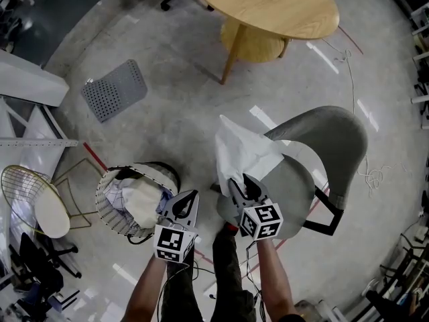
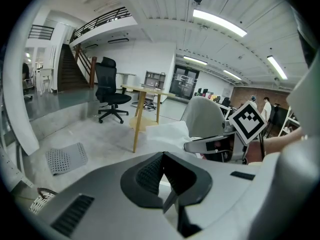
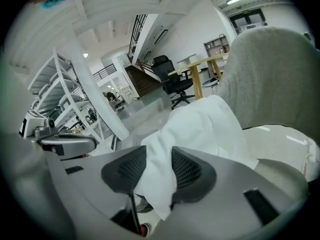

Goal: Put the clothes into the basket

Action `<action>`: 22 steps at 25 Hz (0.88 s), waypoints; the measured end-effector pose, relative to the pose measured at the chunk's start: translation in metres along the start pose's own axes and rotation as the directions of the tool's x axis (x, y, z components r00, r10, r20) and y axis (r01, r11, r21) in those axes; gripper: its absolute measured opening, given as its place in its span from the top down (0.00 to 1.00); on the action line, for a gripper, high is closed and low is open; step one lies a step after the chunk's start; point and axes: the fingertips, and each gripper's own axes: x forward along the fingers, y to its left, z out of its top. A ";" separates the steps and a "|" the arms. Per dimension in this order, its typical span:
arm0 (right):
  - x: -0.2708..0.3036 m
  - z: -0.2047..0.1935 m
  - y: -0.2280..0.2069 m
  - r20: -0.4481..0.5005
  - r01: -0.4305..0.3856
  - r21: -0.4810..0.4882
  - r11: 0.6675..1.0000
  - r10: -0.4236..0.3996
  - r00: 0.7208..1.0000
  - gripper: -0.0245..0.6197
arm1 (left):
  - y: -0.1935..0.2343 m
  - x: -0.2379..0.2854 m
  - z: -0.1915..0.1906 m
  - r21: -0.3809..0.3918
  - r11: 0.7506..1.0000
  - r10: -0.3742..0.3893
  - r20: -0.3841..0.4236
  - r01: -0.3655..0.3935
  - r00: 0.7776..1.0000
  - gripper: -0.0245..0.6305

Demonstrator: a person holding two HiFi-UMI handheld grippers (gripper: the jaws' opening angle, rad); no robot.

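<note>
Broadly, a grey concrete floor [image 1: 167, 113] fills the head view, with an oval wooden table [image 1: 268, 5] at the top; below and to its right stands a grey upholstered chair [image 1: 335, 139] with a pale seat, its back curving round on the right; a white garment [image 1: 241, 149] lies bunched over the left front of that seat, one corner standing up in a peak and its lower edge reaching the chair's near edge; left of the chair, on the floor, sits a round wire basket [image 1: 107, 193], already holding a heap of pale clothes [image 1: 137, 200] that leans against its right side; further left stands a gold wire chair [image 1: 27, 193] with a cream cushion, and a grey perforated mat [image 1: 114, 89] lies flat well above the basket; the right gripper [image 1: 236, 183] points at the lower part of the white garment, and in the right gripper view the cloth fills the gap between the two ribbed pads [image 3: 187, 171], which press on it from both sides, so the fold is pinched there while the rest lies on the seat; the left gripper [image 1: 191, 196] hangs just beside the basket's right rim, apart from the right one, its jaws brought together to a point with nothing between them.
</note>
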 end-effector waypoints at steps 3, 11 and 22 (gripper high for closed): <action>-0.007 0.004 0.000 0.024 0.031 -0.043 0.999 -0.030 0.999 0.78 | 0.000 -0.003 -0.002 0.000 1.000 0.001 -0.001 -0.001 1.000 0.95; -0.014 0.011 0.001 0.027 0.073 -0.144 0.987 -0.070 0.997 0.91 | -0.001 -0.018 0.001 0.005 1.000 0.004 0.017 -0.004 1.000 0.95; -0.069 0.072 0.017 0.151 0.117 -0.148 0.982 -0.094 0.984 0.91 | -0.007 -0.060 0.048 0.041 0.999 0.025 0.088 -0.028 0.996 0.95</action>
